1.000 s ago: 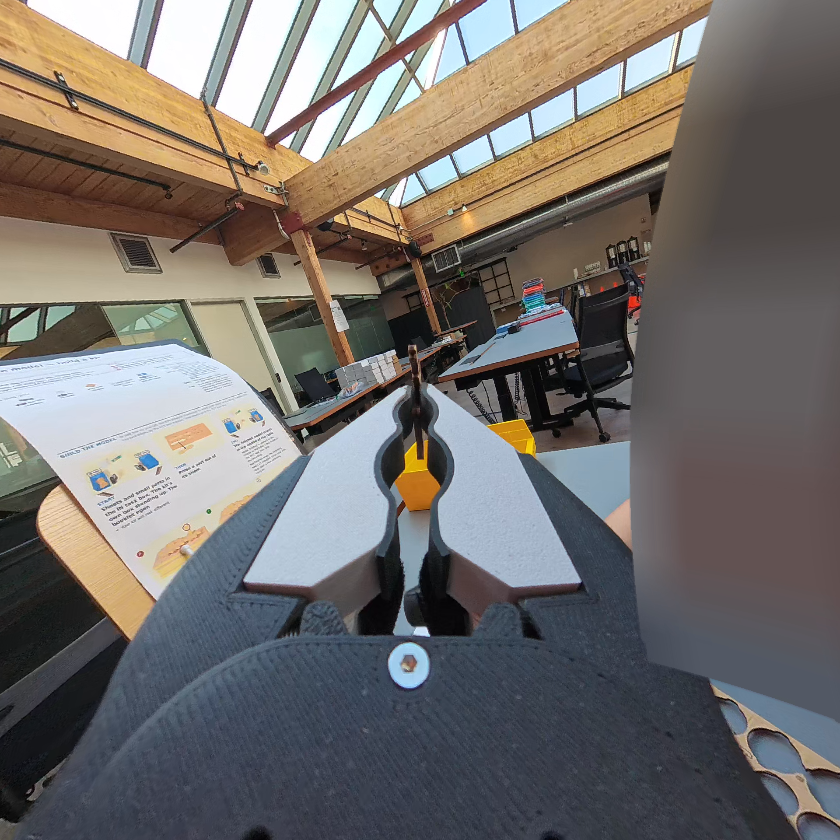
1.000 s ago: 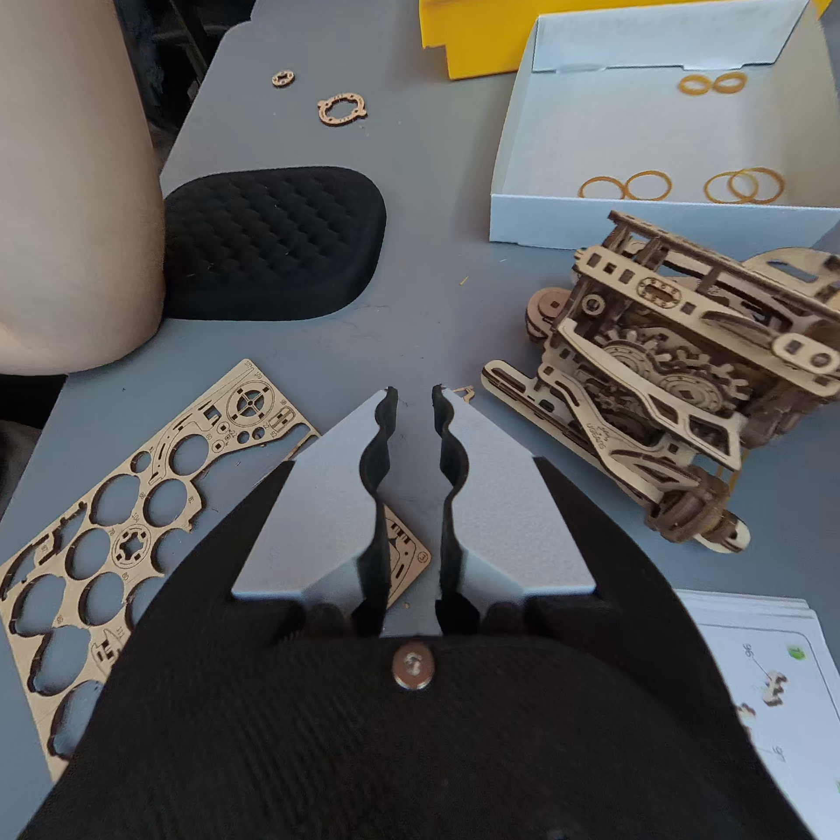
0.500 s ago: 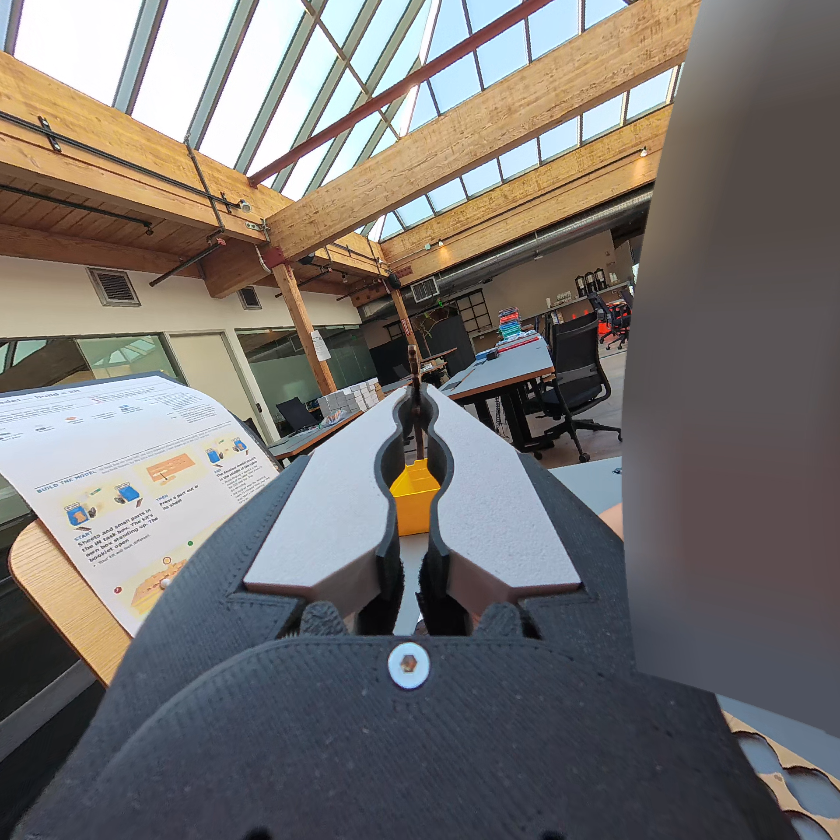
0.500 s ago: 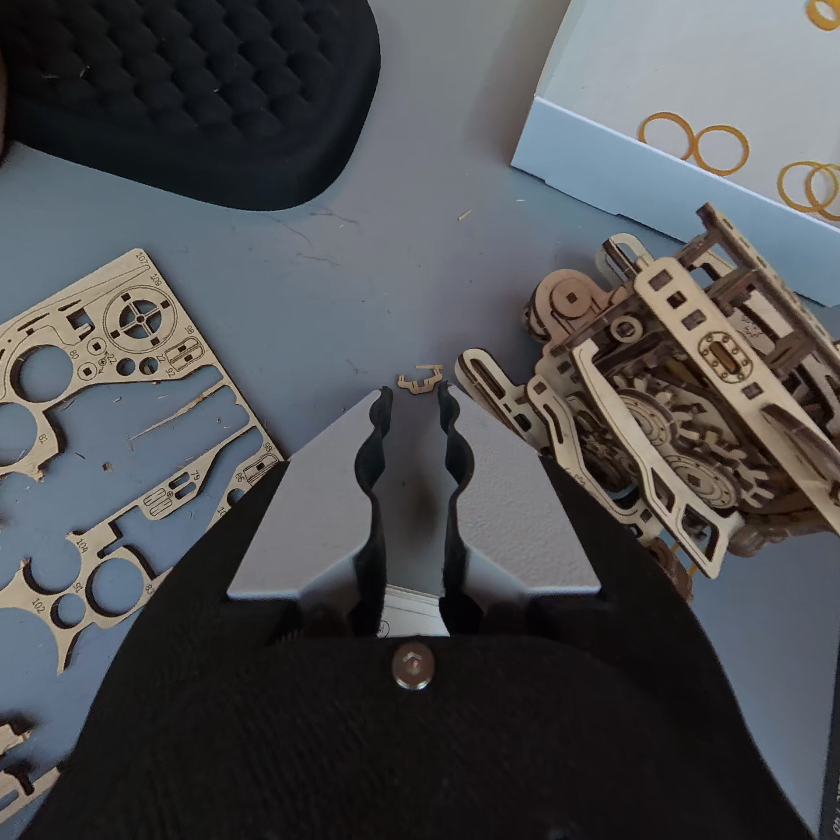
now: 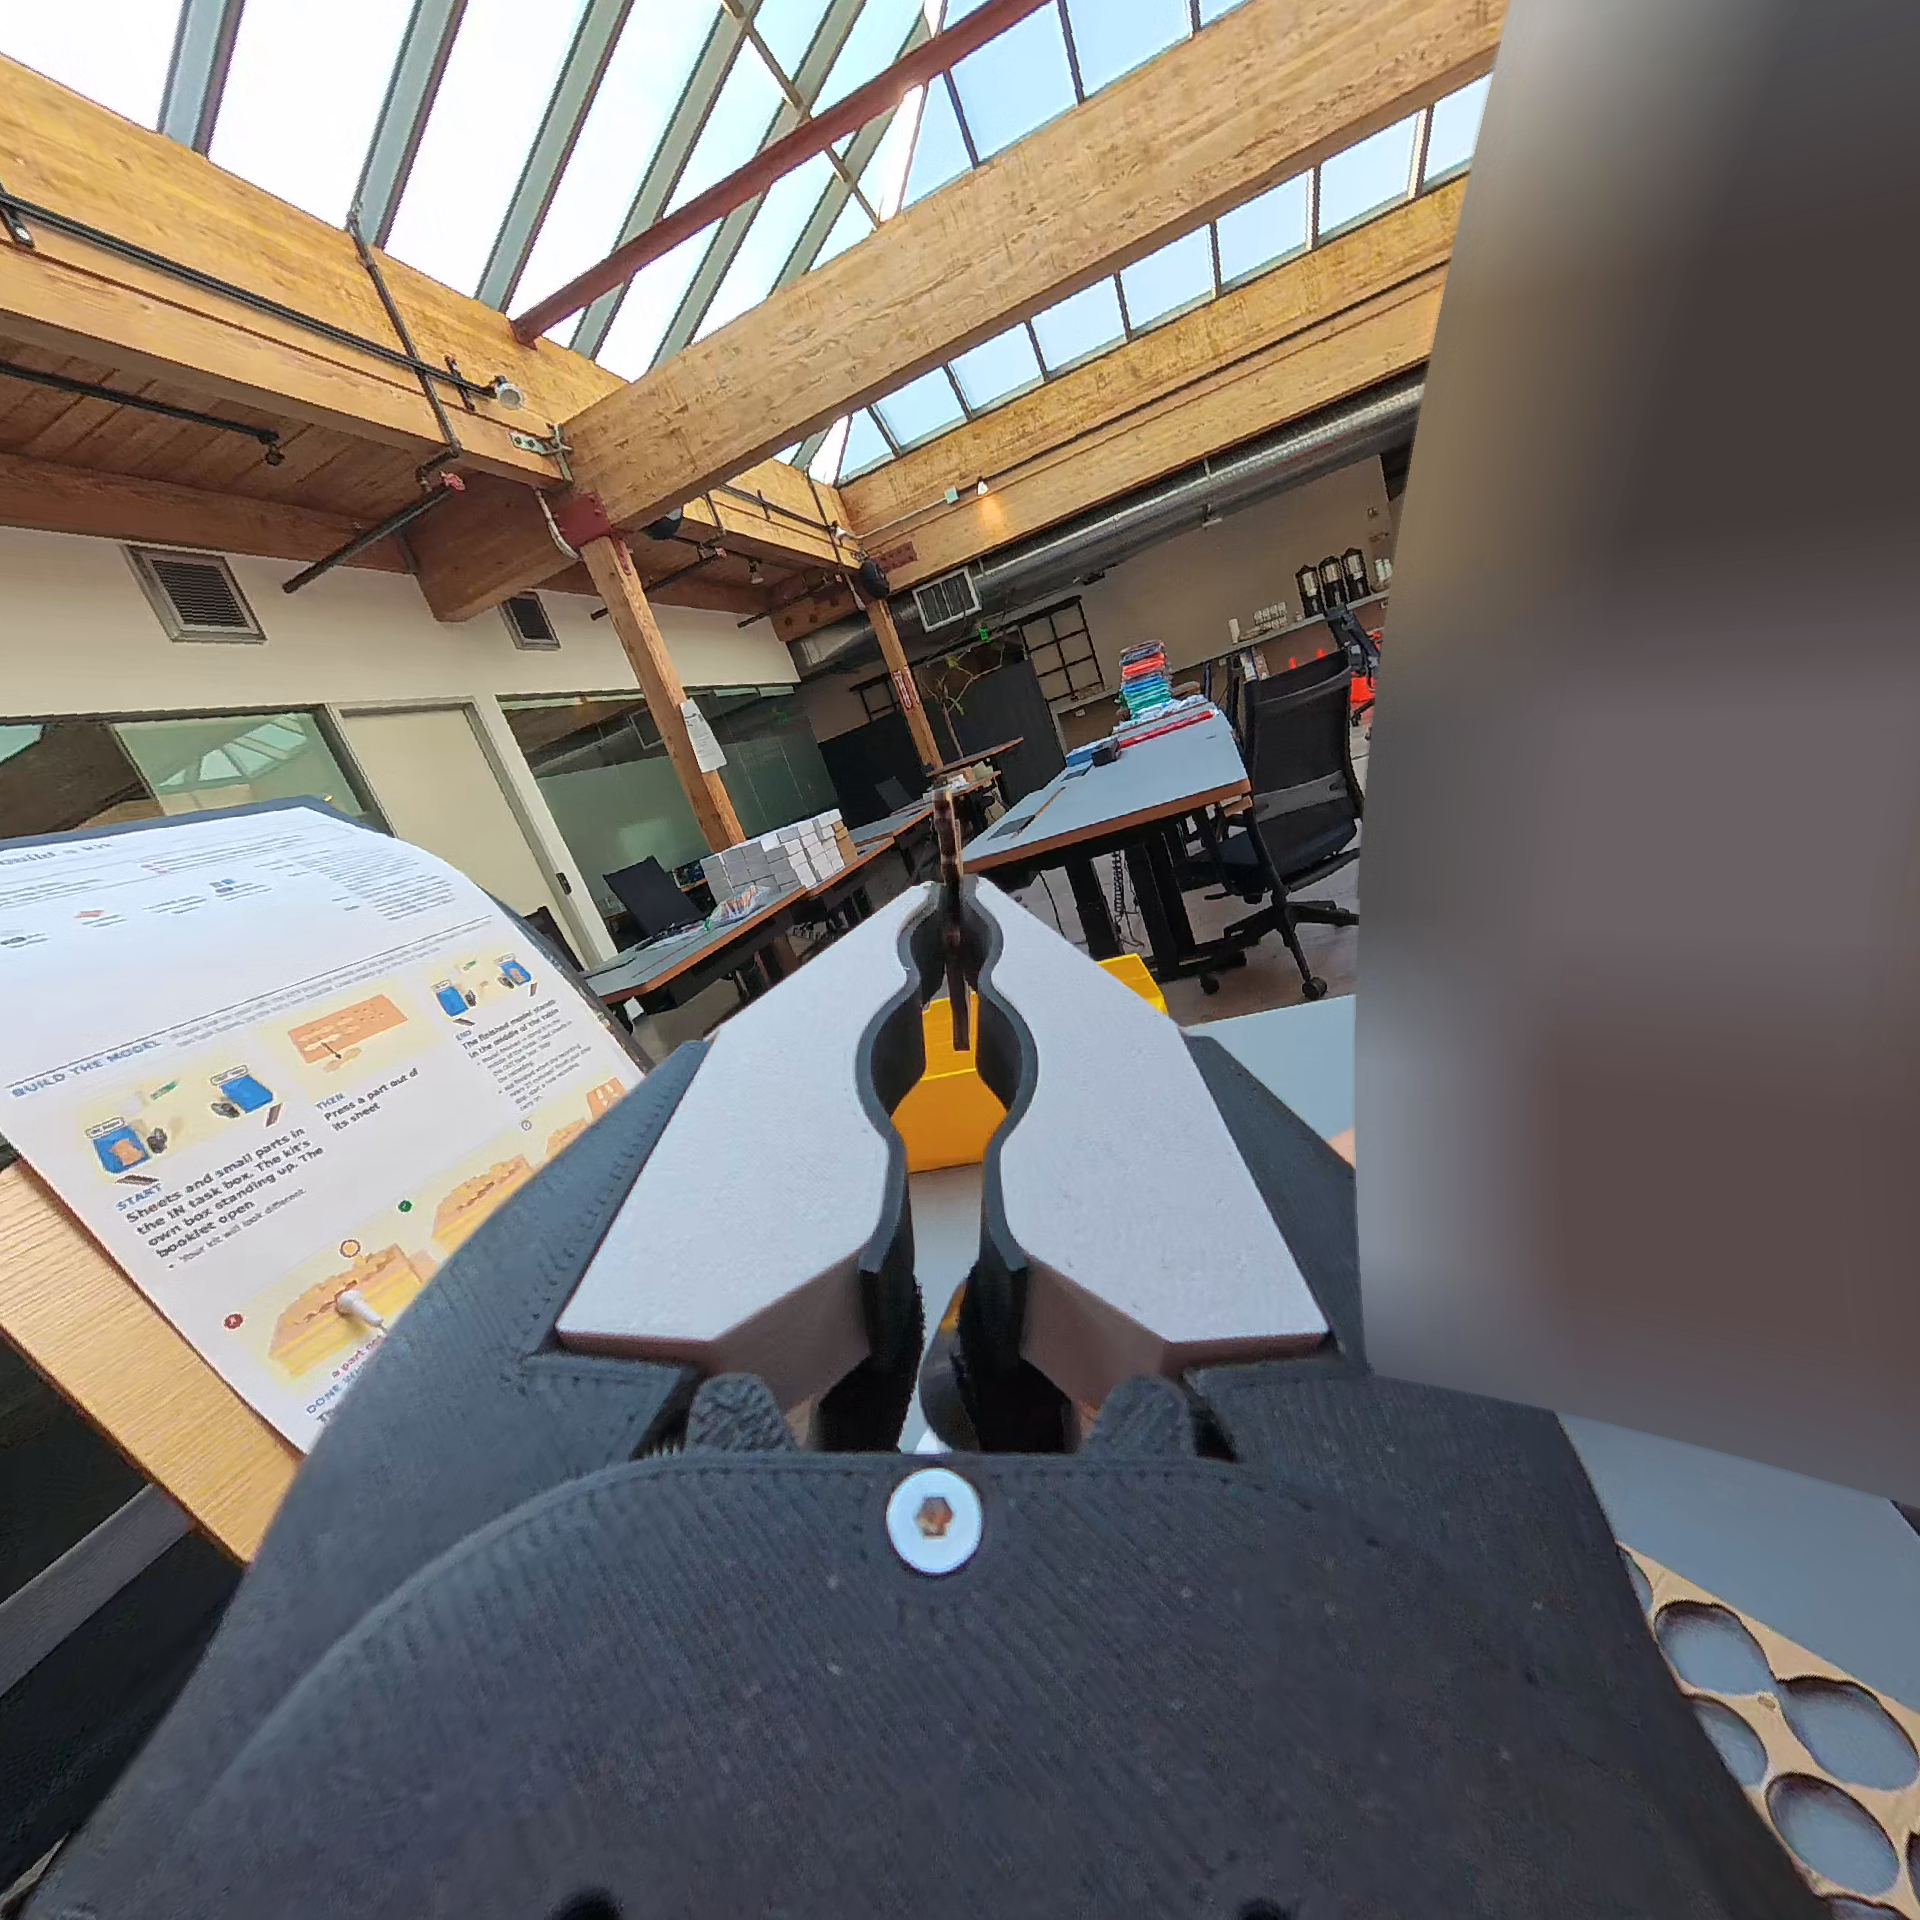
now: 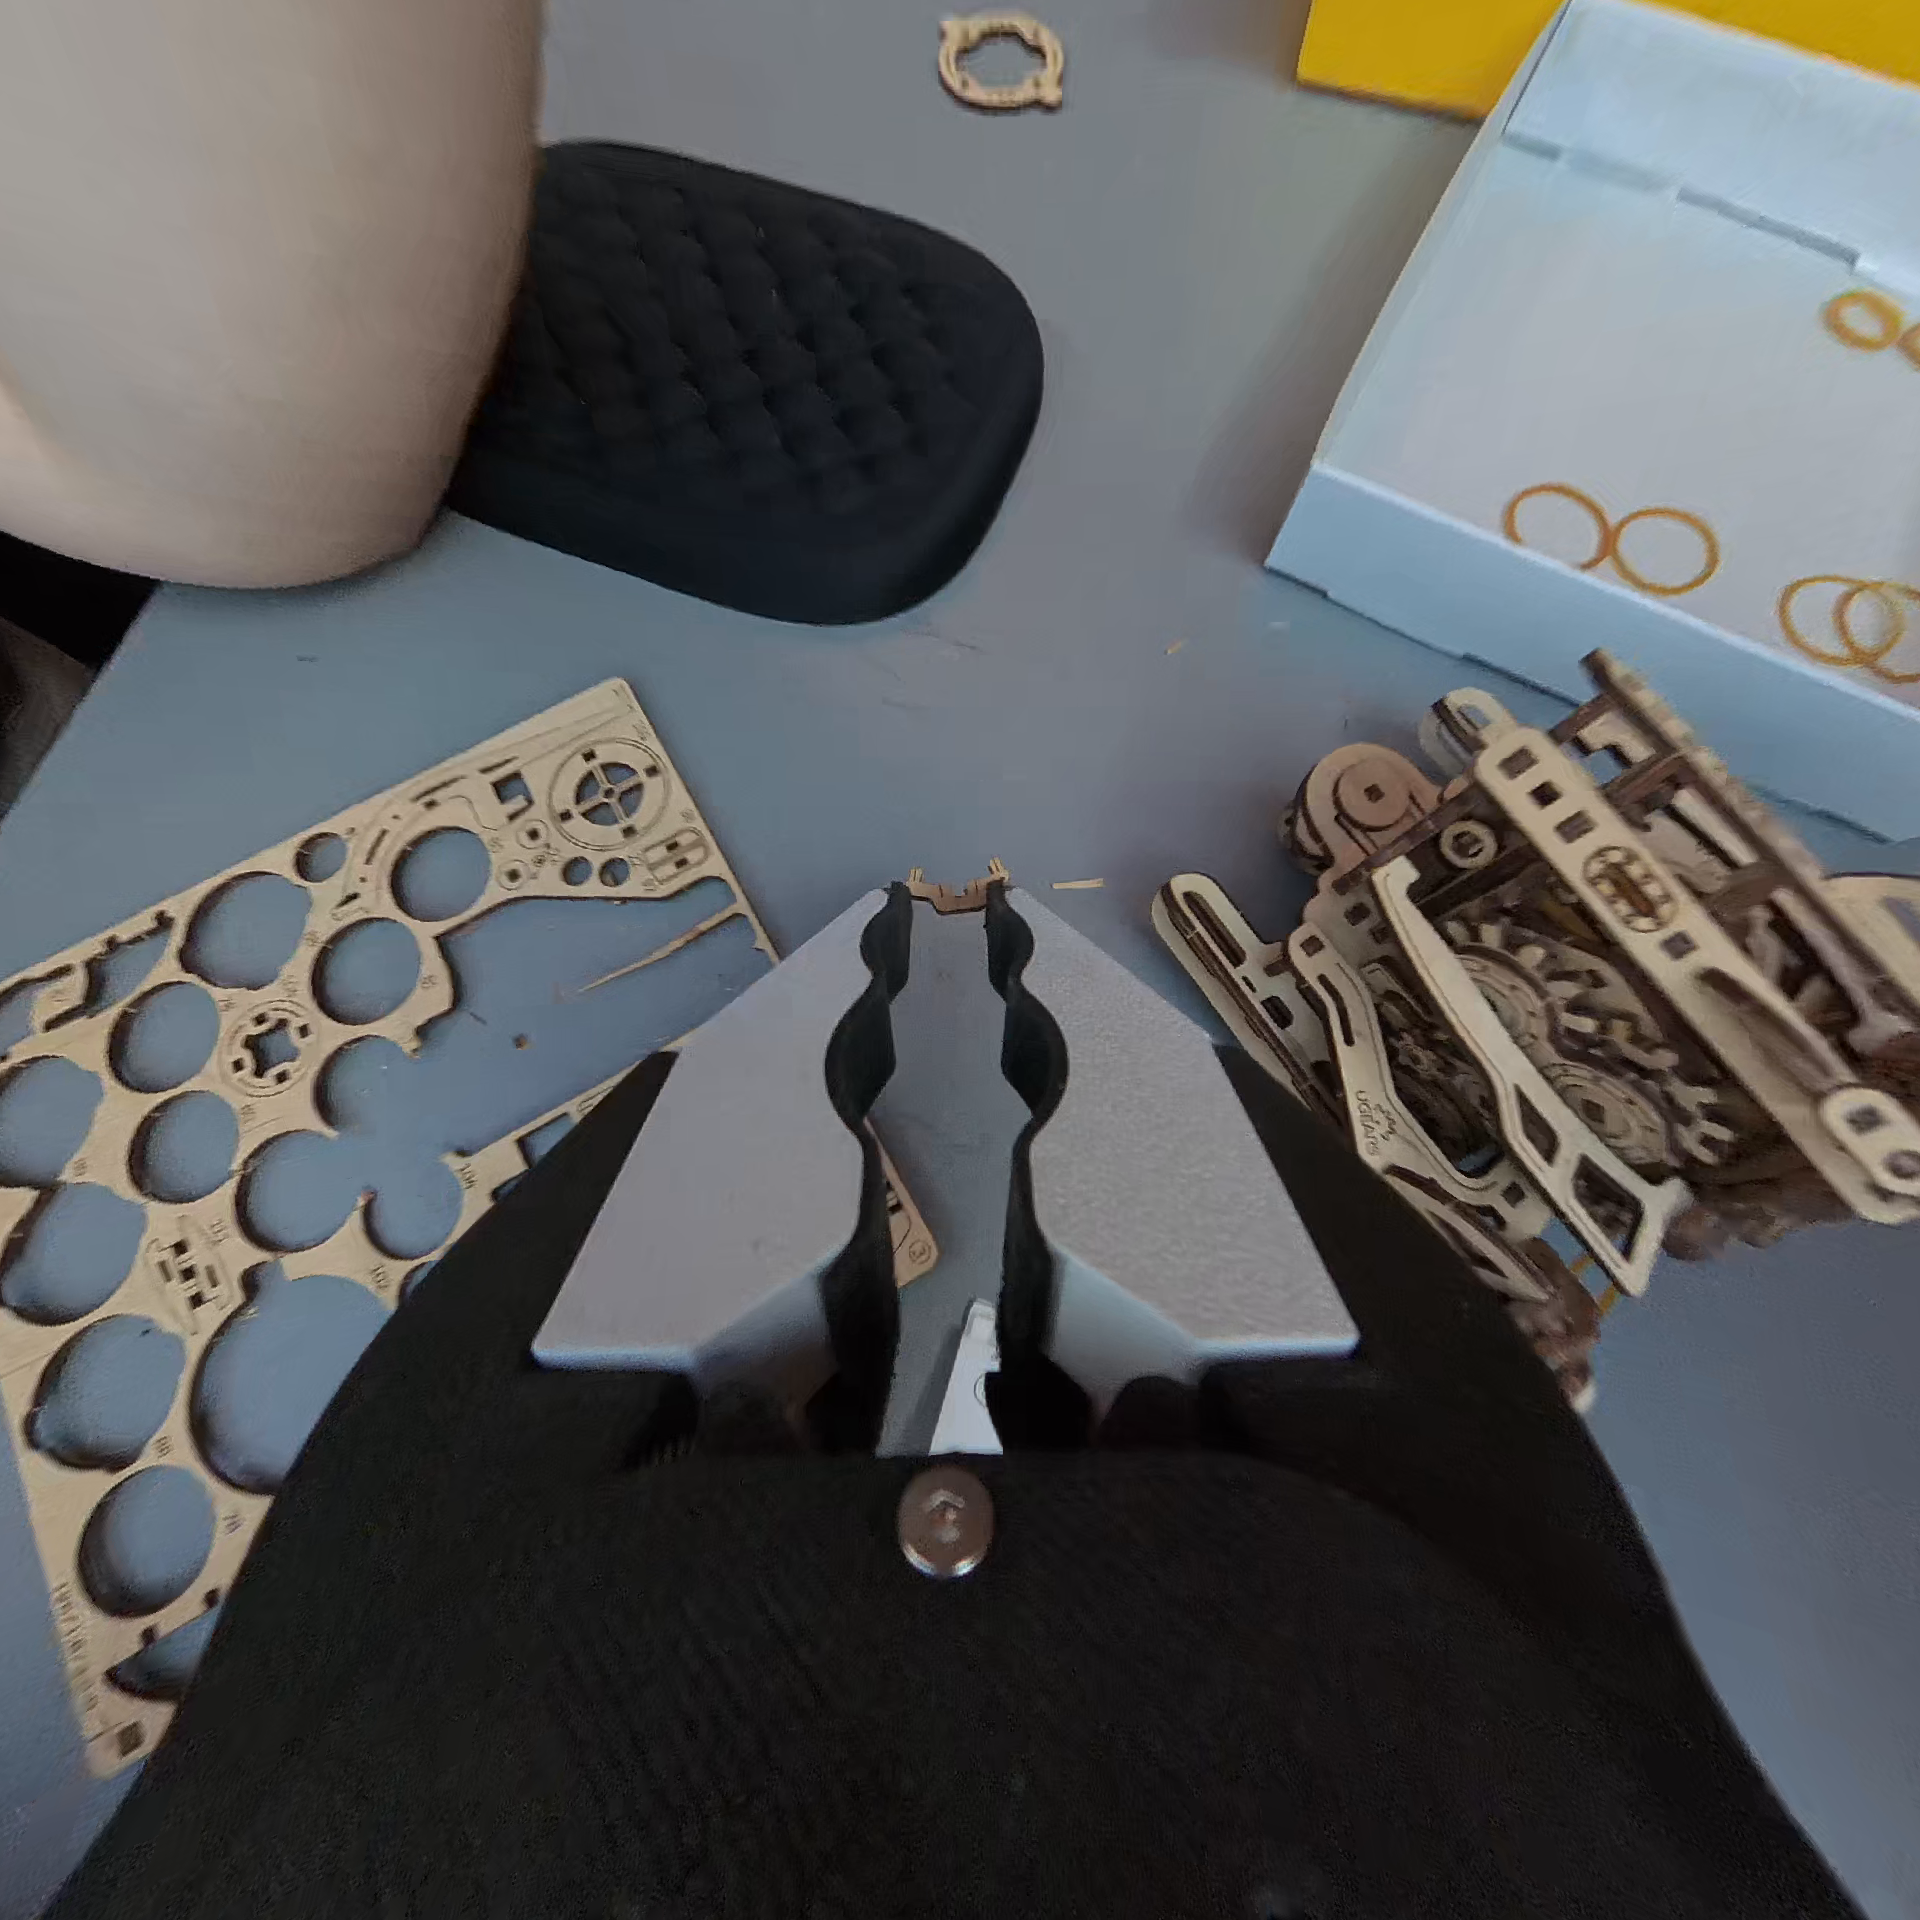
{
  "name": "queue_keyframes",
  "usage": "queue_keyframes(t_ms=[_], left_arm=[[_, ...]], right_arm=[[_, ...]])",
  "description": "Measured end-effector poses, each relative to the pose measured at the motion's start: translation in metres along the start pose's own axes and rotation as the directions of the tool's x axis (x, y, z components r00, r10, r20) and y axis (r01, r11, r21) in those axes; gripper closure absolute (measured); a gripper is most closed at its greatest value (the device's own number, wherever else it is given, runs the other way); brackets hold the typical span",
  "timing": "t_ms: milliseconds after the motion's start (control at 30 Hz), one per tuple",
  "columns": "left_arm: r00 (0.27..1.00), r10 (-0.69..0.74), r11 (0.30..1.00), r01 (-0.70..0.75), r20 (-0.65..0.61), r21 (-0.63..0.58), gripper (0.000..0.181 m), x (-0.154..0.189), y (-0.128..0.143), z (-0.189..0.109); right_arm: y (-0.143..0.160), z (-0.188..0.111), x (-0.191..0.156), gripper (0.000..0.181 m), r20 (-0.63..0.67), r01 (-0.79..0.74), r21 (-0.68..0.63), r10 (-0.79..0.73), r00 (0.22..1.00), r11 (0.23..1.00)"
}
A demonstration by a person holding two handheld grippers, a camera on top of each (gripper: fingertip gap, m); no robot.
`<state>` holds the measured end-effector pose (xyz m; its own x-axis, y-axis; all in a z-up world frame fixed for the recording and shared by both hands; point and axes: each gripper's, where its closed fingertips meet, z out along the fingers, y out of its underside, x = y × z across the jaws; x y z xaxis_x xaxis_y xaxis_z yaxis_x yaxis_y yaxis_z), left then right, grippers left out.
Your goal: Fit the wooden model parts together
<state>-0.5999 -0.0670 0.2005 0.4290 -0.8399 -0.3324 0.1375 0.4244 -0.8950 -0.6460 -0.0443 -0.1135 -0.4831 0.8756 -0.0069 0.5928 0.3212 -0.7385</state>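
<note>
In the left wrist view my left gripper (image 5: pixel 948 894) is shut on a thin dark wooden part (image 5: pixel 948 831), held edge-on and raised toward the room. In the right wrist view my right gripper (image 6: pixel 951 896) is low over the grey table (image 6: pixel 1091 675). Its fingertips touch both ends of a small wooden clip part (image 6: pixel 958 891), with the jaws narrowed to its width. The half-built wooden gear model (image 6: pixel 1558 1018) lies just right of the gripper. A punched-out plywood parts sheet (image 6: pixel 312 1091) lies to the left, partly under the gripper.
A black padded rest (image 6: pixel 758 384) and a person's arm (image 6: pixel 239 281) are at the back left. A white box (image 6: pixel 1403 582) holds rubber bands (image 6: pixel 1662 551). A wooden ring part (image 6: pixel 1000 64) and a yellow bin (image 6: pixel 1403 52) are farther back. An instruction sheet (image 5: pixel 260 1039) leans on a wooden stand (image 5: pixel 104 1351). The right tips stand about 15 centimeters off the black padded rest (image 6: pixel 758 384).
My right gripper has moved up to the small clip part, and its jaws have narrowed onto it. My left gripper has tilted slightly and still holds the thin part.
</note>
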Motion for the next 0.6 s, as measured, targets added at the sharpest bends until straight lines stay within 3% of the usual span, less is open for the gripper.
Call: queue_keyframes(t_ms=[100, 200, 400, 500, 600], left_arm=[[1.000, 0.020, 0.996, -0.019, 0.011, -0.090, 0.181, -0.002, 0.018, 0.007], [0.999, 0.031, 0.977, -0.027, 0.014, -0.211, 0.181, -0.005, 0.045, 0.017], [0.999, -0.024, 0.930, 0.012, -0.028, -0.366, 0.181, -0.003, 0.101, 0.050], [0.996, -0.071, 0.916, 0.041, -0.062, -0.400, 0.181, 0.005, 0.119, 0.068], [0.991, -0.099, 0.902, 0.052, -0.088, -0.429, 0.181, 0.015, 0.133, 0.084]], right_arm=[[-0.030, -0.052, -0.007, 0.168, -0.065, 0.057, 0.076, -0.052, 0.996, 0.995], [-0.054, -0.124, -0.012, 0.168, -0.193, 0.093, 0.155, -0.062, 0.979, 0.984], [-0.063, -0.261, -0.030, 0.169, -0.410, 0.078, 0.415, 0.110, 0.906, 0.907], [-0.064, -0.288, -0.039, 0.169, -0.421, 0.086, 0.505, 0.158, 0.893, 0.859], [-0.072, -0.286, -0.044, 0.169, -0.434, 0.117, 0.478, 0.118, 0.893, 0.871]])
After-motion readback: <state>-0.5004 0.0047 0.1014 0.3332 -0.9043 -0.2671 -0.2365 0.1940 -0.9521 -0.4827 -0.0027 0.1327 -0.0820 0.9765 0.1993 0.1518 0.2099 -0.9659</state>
